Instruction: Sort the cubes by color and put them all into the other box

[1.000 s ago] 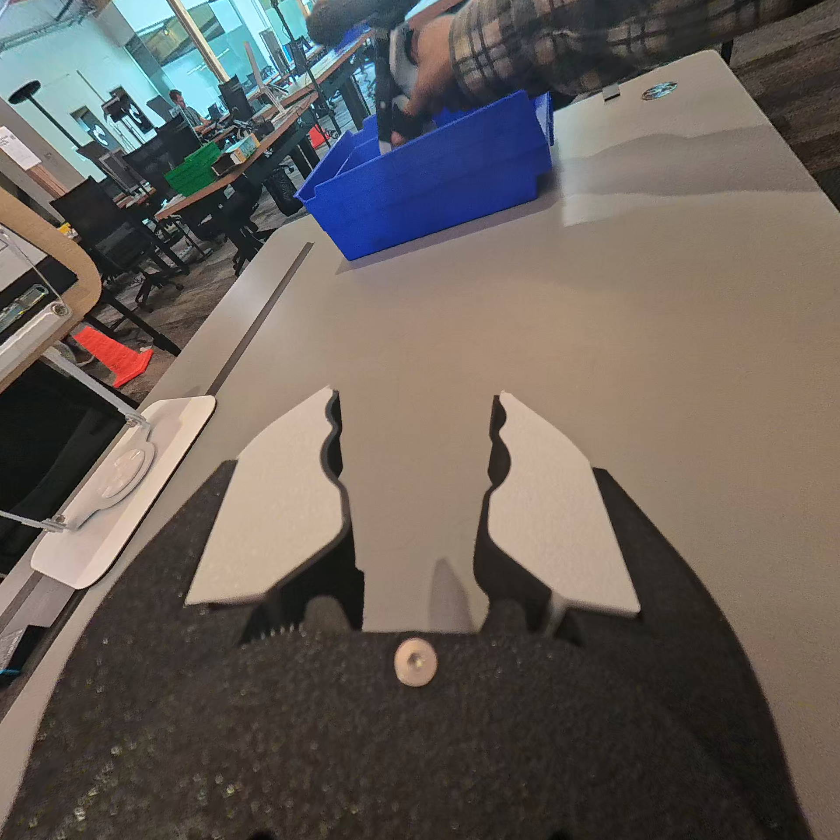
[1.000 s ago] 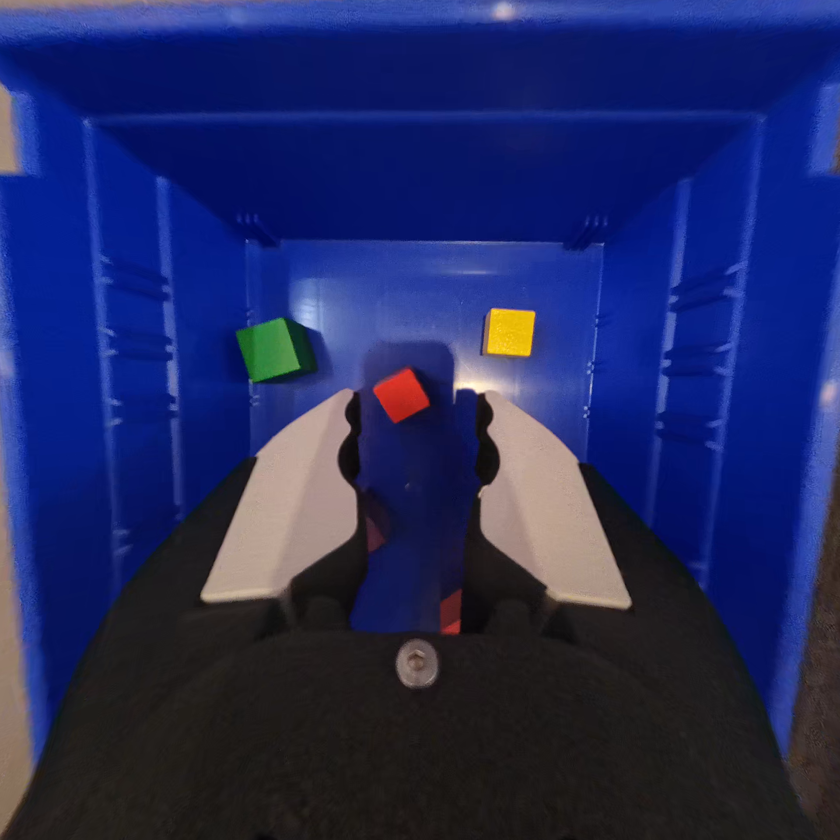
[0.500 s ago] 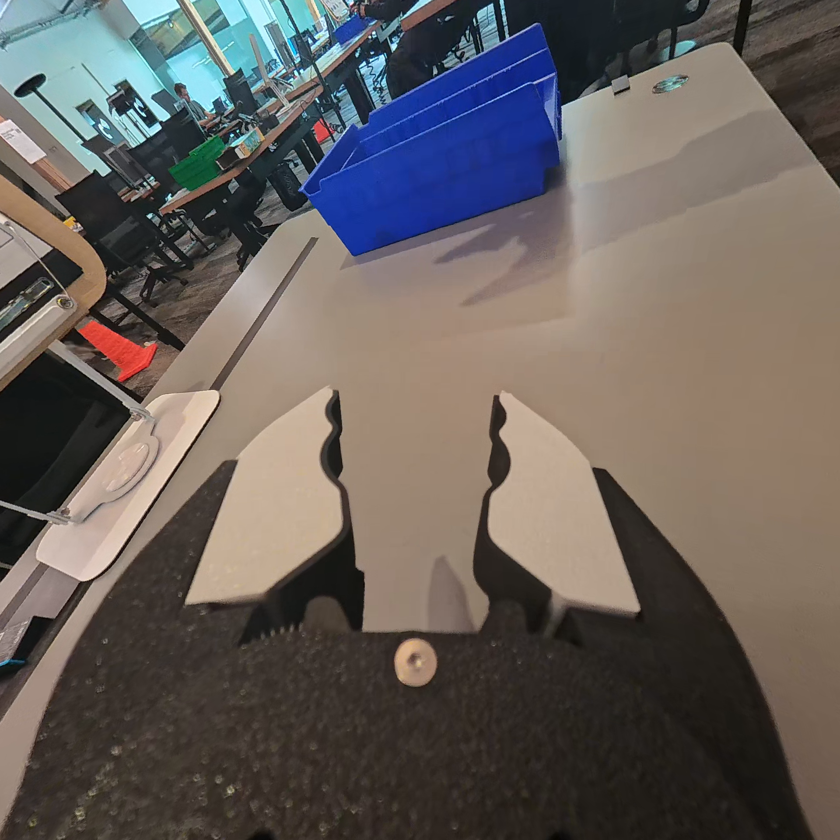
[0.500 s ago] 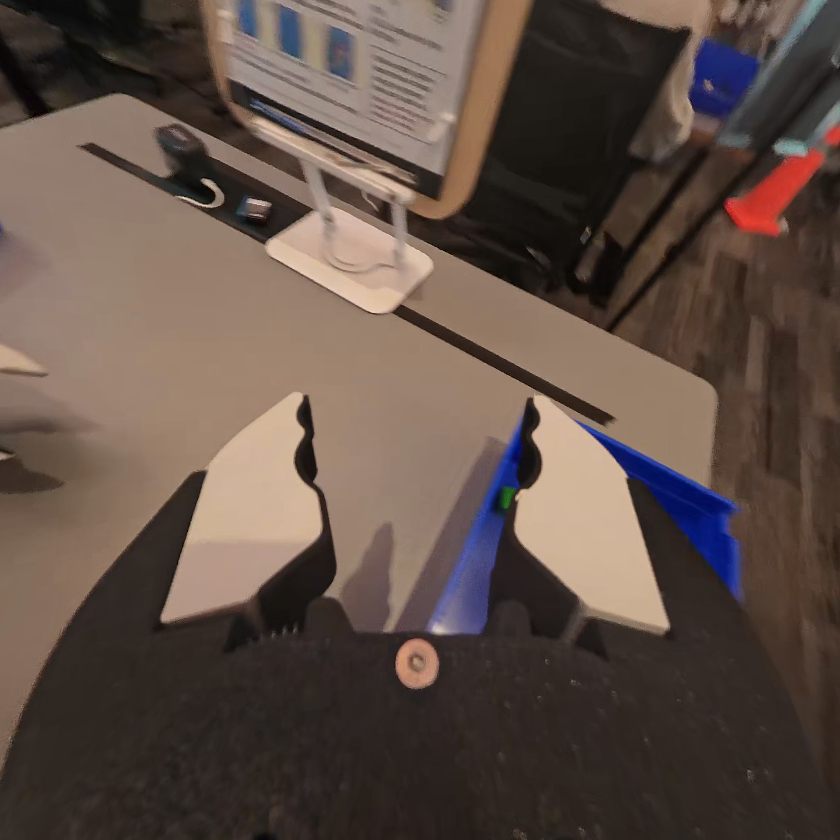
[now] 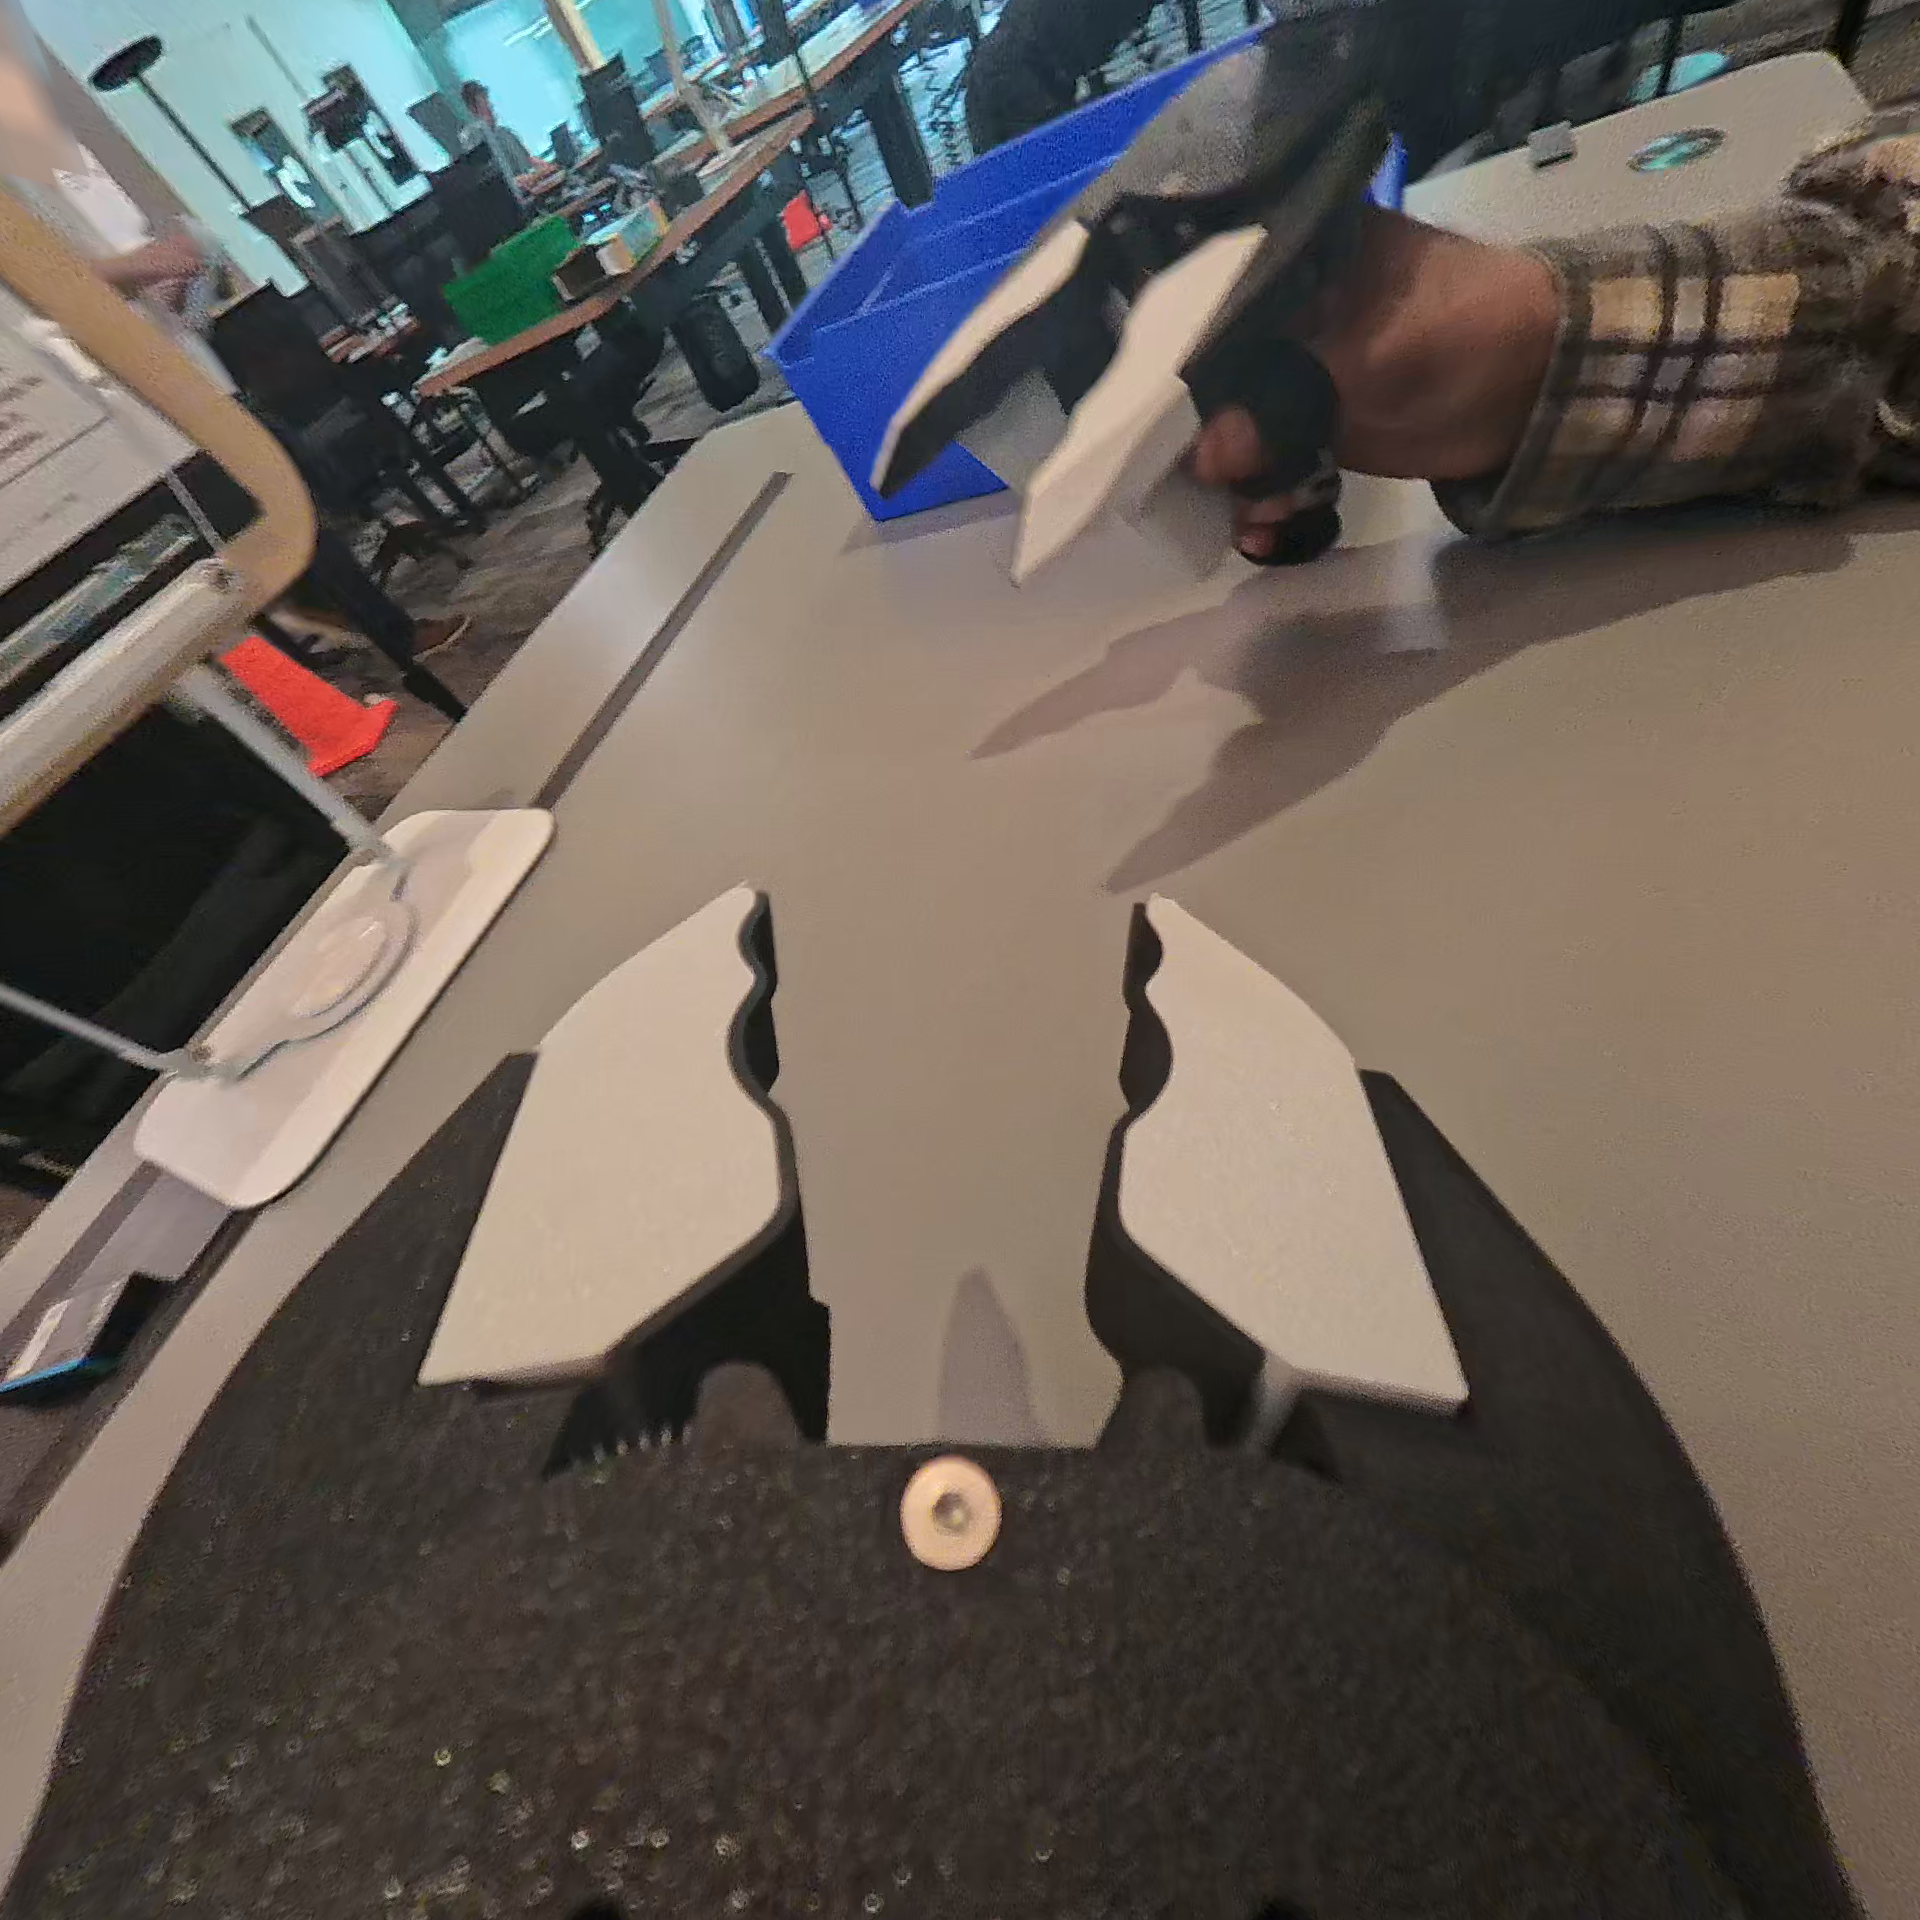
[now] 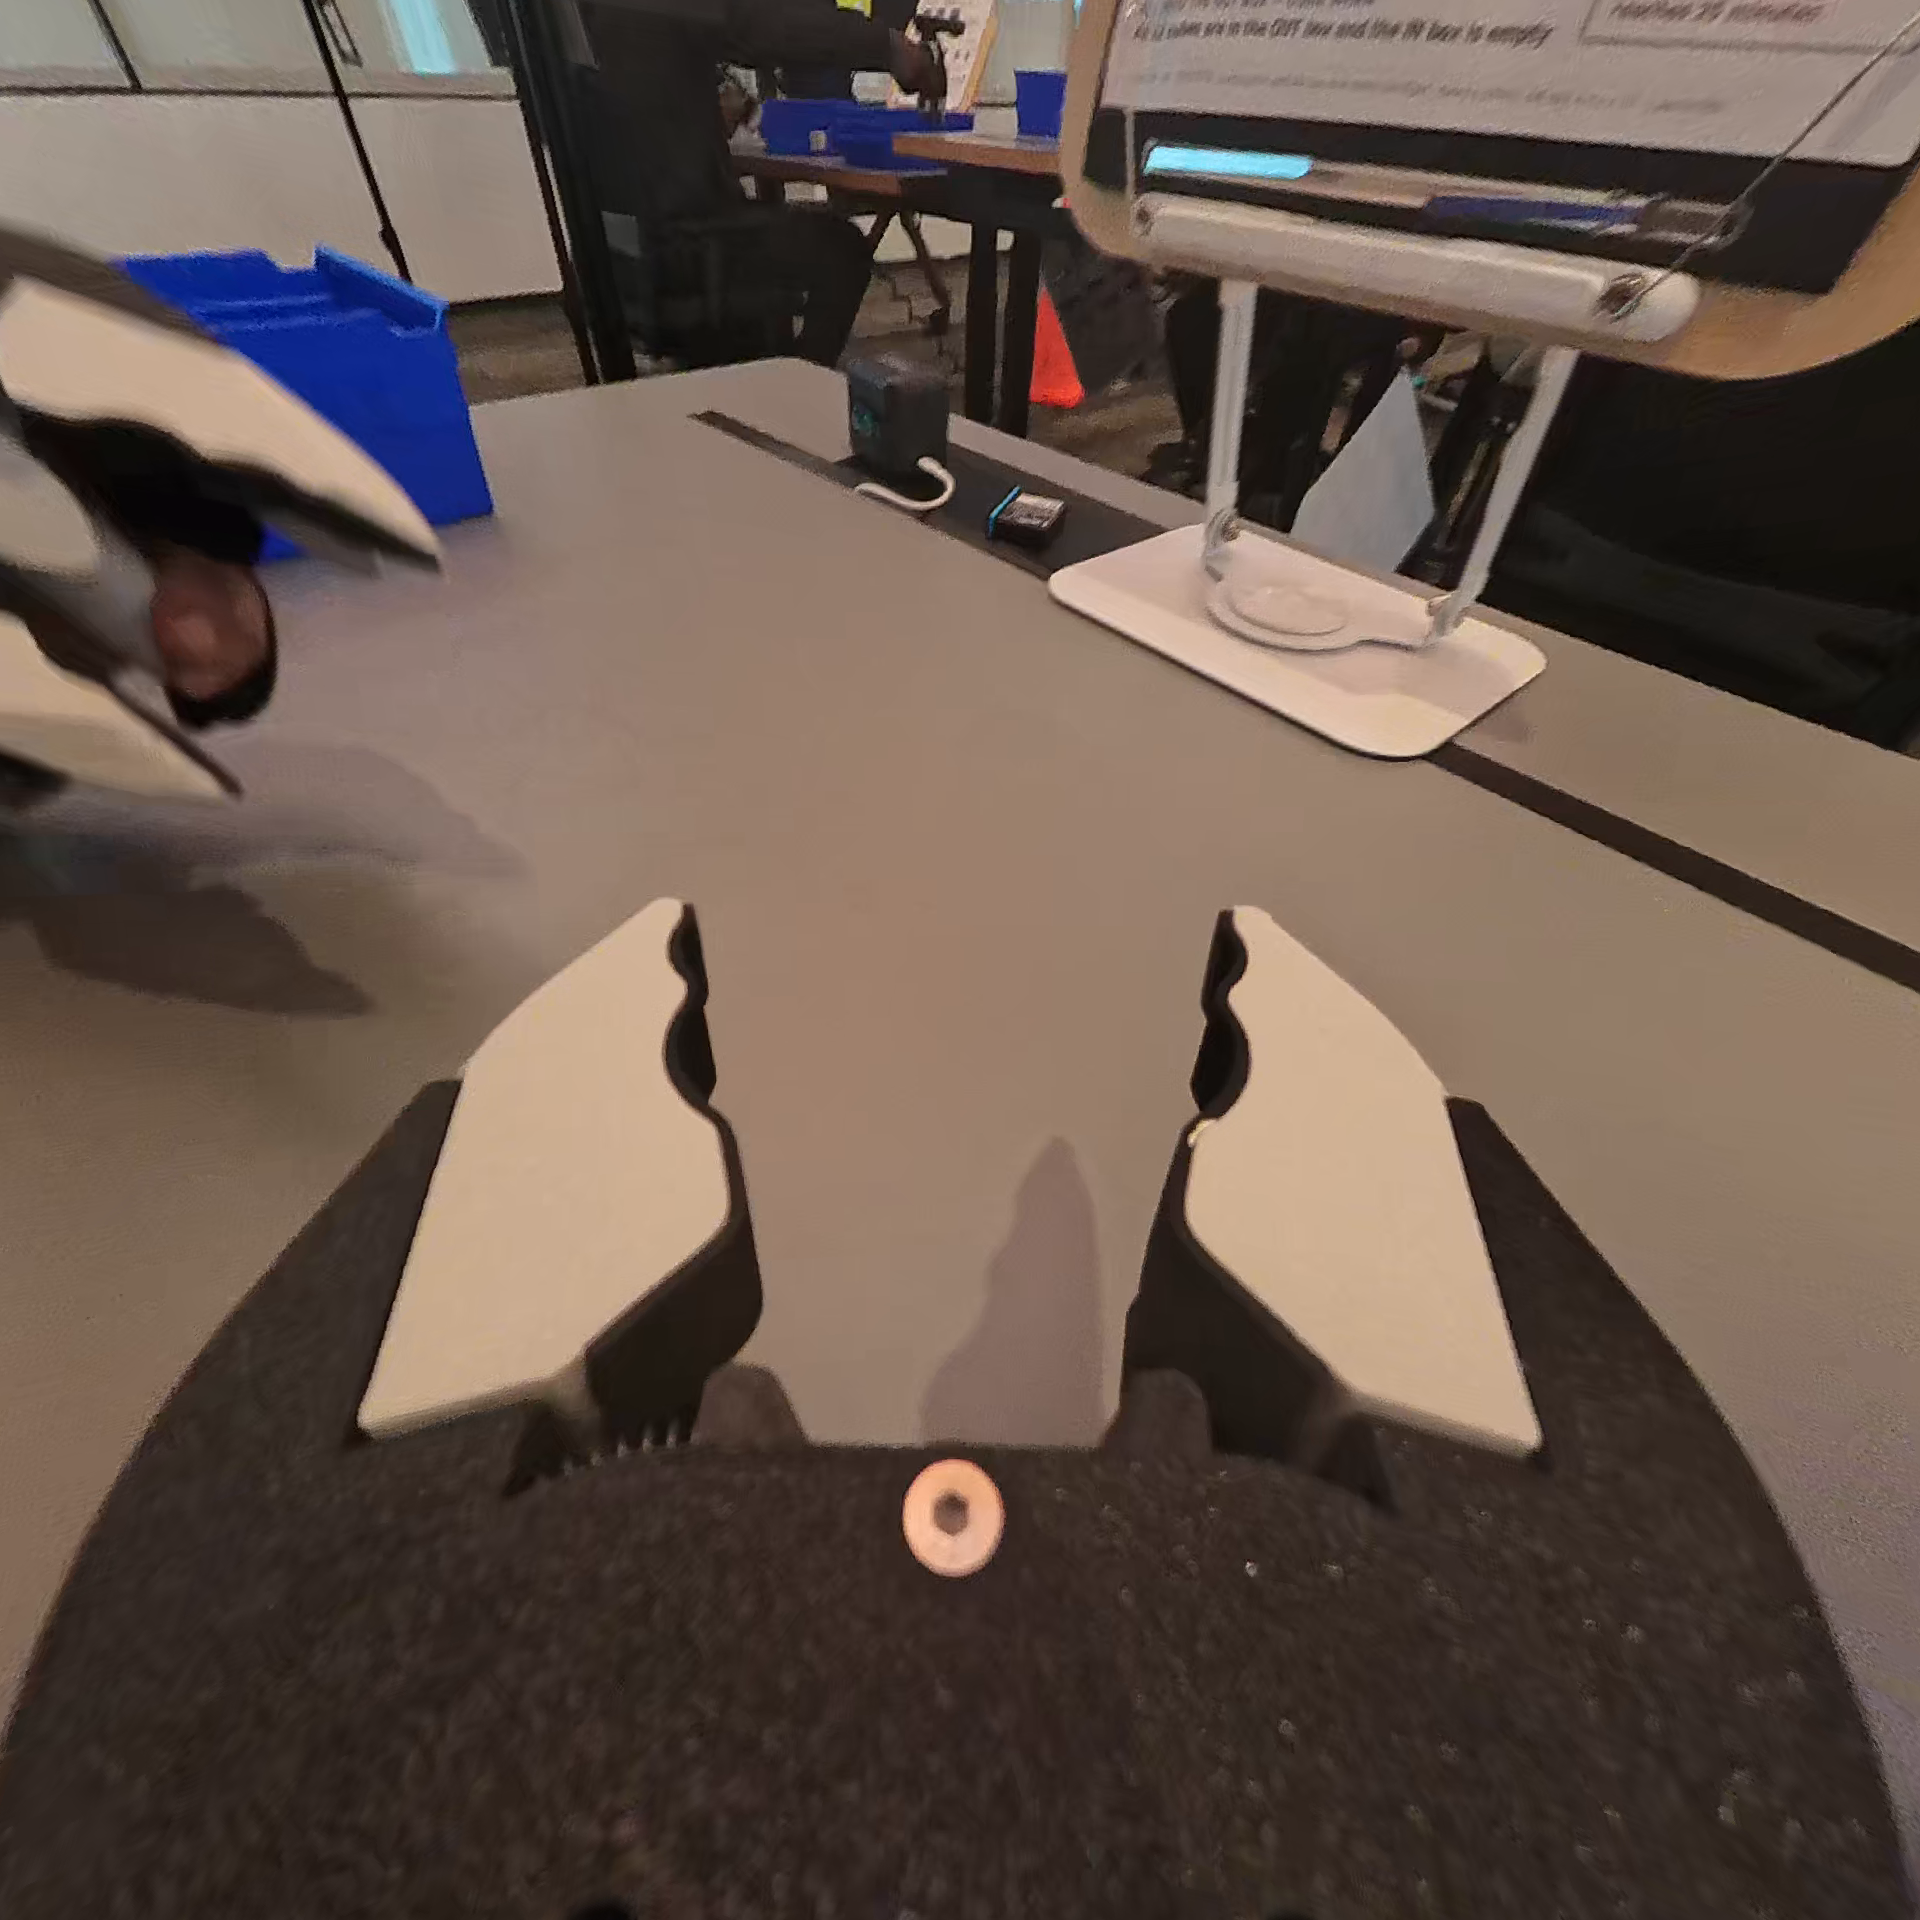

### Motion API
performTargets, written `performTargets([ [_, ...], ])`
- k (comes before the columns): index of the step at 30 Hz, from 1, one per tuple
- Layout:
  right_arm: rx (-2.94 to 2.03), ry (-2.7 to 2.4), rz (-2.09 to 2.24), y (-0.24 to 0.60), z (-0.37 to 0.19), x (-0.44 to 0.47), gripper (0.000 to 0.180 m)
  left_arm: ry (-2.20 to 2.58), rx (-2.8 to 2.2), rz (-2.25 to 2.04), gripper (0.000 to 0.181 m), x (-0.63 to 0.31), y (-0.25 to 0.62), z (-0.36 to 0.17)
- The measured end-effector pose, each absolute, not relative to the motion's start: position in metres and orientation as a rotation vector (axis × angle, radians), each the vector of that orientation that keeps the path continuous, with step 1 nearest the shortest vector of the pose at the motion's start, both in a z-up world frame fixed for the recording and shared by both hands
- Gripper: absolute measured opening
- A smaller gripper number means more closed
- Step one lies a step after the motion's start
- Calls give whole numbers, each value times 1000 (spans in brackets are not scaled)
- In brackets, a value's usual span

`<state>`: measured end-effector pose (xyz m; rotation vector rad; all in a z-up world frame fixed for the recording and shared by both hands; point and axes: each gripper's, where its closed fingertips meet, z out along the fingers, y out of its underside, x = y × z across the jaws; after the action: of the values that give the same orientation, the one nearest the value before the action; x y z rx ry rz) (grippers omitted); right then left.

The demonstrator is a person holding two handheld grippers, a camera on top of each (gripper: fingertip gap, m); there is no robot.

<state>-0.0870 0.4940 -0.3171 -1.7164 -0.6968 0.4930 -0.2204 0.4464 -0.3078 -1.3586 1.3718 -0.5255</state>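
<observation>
No cube shows in either view now. My left gripper (image 5: 951, 914) is open and empty, low over the grey table (image 5: 1507, 987). My right gripper (image 6: 956, 914) is also open and empty over the table. The two grippers face each other. In the left wrist view the right gripper (image 5: 951, 525) is held by a hand in a plaid sleeve, in front of a blue box (image 5: 883, 353) at the far end. In the right wrist view the left gripper (image 6: 332, 675) is blurred at the left edge, with another blue box (image 6: 353, 353) behind it.
A sign on a stand with a white base (image 5: 343, 997) (image 6: 1299, 644) sits along the table's side by a black strip (image 6: 1662, 862). A small black device (image 6: 894, 416) with a white cable lies on the strip. Desks, chairs and an orange cone (image 5: 312, 707) lie beyond.
My right gripper left the blue box that held the red, green and yellow cubes, swung over the table and now faces the left gripper. The left gripper has barely moved.
</observation>
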Motion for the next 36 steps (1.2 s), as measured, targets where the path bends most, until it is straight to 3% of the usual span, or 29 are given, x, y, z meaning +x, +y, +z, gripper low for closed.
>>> performTargets([
  [6,-1687,-803,429,484,-328,-98,88,1242,-1417,-398,63,-309,450,-240],
  [13,-1674,-844,445,478,-327,-109,86,1038,-1756,80,62,-519,484,-191],
  [22,-1669,-874,461,476,-330,-114,86,1597,-2198,614,70,-681,516,-293],
  [36,-1693,-860,483,480,-336,-109,86,1925,-2351,794,65,-742,544,-377],
])
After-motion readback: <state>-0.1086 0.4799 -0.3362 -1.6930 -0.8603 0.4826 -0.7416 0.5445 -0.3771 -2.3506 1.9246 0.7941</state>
